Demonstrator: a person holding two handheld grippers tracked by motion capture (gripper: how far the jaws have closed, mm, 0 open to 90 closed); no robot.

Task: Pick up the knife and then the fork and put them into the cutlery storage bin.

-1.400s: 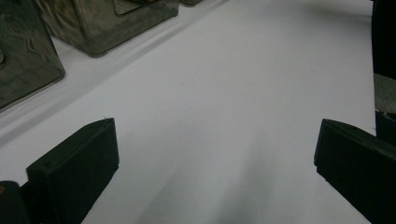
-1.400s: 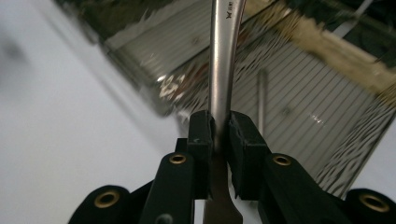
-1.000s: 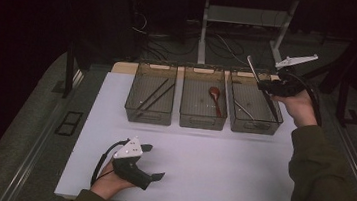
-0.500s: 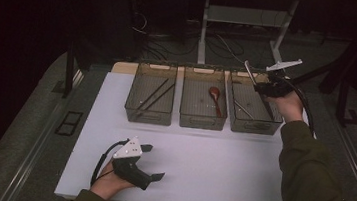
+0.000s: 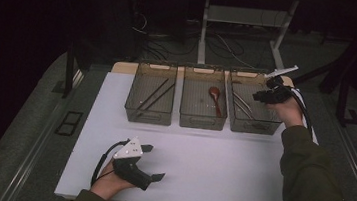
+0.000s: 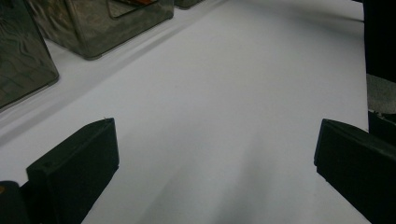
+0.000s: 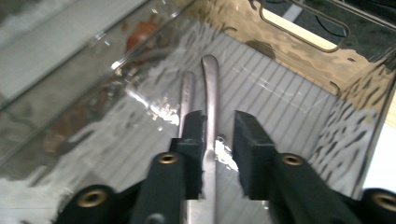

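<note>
Bin: the right-hand clear bin [image 5: 253, 122] holds the metal utensils [image 7: 211, 98].
Right gripper [image 7: 218, 128]: jaws narrow, straddling one handle, not visibly clamped.
Left gripper [image 5: 149, 162]: wide, idle on the mat.
Utensil: stiff, light, slippery; grip mid-handle.

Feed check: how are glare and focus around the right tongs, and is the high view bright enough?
Right gripper view: the clear bin ripples with glare, and the metal utensil between the right tongs is soft. High view: dim, dark surroundings, white table readable.
</note>
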